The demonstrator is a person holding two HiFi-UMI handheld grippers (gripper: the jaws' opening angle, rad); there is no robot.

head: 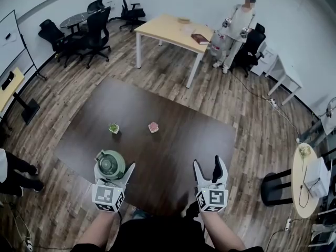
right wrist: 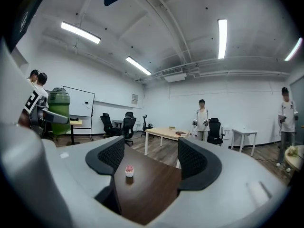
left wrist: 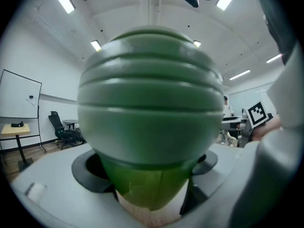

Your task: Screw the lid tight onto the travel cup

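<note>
One travel cup point(head: 109, 164), two claws, two small pots on one dark counter point(head: 173, 140). The left claw point(head: 114, 171) pinches the green cup at the counter's near left edge. The right claw point(head: 208, 164) is spread and empty at the near right. A green pot point(head: 114, 127) and a pink pot point(head: 153, 127) sit mid-counter, apart. Only the head view shows both pots. The right gripper view shows just the pink one, and the left gripper view is filled by the cup's ribbed body.
</note>
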